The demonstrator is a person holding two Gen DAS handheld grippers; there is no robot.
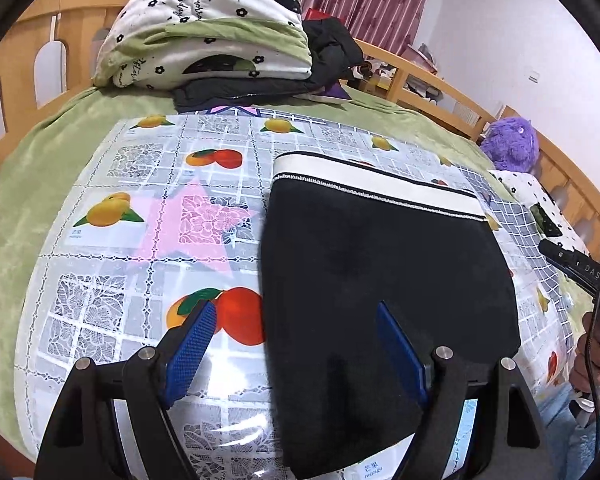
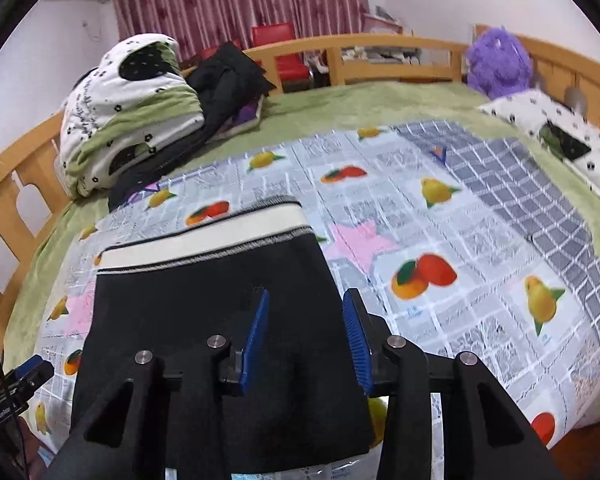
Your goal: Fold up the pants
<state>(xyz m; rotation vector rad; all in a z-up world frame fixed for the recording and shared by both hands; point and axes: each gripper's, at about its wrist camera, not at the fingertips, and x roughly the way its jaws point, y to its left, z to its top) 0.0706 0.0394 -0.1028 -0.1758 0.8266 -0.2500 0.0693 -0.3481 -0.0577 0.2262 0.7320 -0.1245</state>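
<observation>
We see the black pants [image 1: 380, 272] lying folded on the fruit-print plastic cover [image 1: 132, 216] spread over the bed [image 1: 32, 184], white waistband [image 2: 216, 240] at the far end. Our left gripper [image 1: 296, 344] hangs with fingers wide apart, one either side of the cloth's left edge. Our right gripper [image 2: 306, 328] is likewise spread over the right edge; whether either touches the fabric, we cannot tell.
</observation>
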